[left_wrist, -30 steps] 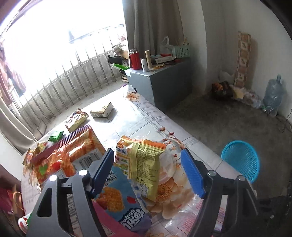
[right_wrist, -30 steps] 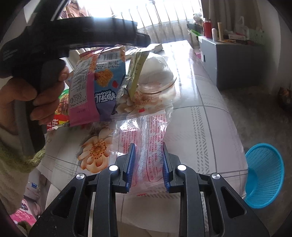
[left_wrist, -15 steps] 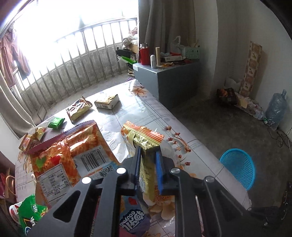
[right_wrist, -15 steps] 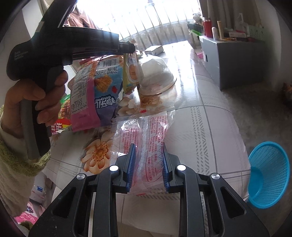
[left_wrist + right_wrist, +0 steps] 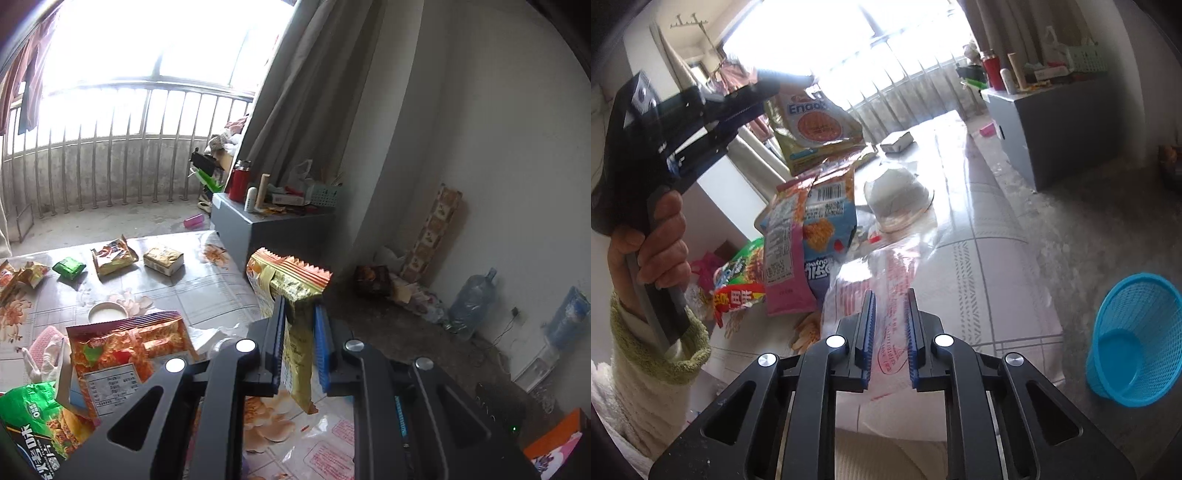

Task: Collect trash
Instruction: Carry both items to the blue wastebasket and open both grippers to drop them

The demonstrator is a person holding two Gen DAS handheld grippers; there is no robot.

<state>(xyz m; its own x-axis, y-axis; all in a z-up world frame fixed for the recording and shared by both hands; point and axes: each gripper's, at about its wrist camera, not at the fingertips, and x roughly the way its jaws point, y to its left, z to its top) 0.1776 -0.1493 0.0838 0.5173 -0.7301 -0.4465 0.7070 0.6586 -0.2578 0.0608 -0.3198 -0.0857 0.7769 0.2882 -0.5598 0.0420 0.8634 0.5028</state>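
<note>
My left gripper (image 5: 298, 312) is shut on a yellow-green snack packet (image 5: 295, 288) and holds it in the air above the table; the same packet (image 5: 812, 125) shows high in the right wrist view, held by the left gripper (image 5: 768, 92). My right gripper (image 5: 889, 308) is shut on a clear plastic bag with red print (image 5: 894, 273) that lies on the table. A blue mesh trash basket (image 5: 1134, 339) stands on the floor to the right of the table.
On the floral tablecloth (image 5: 192, 284) lie an orange snack bag (image 5: 129, 347), a green bag (image 5: 33, 428), a pink-blue bag (image 5: 809, 243), a clear dome lid (image 5: 897, 192), and several small packets at the far end. A grey cabinet (image 5: 273, 229) stands beyond the table.
My left gripper closed on the yellow-green packet and lifted it up off the table. My right gripper stayed shut on the plastic bag in nearly the same place.
</note>
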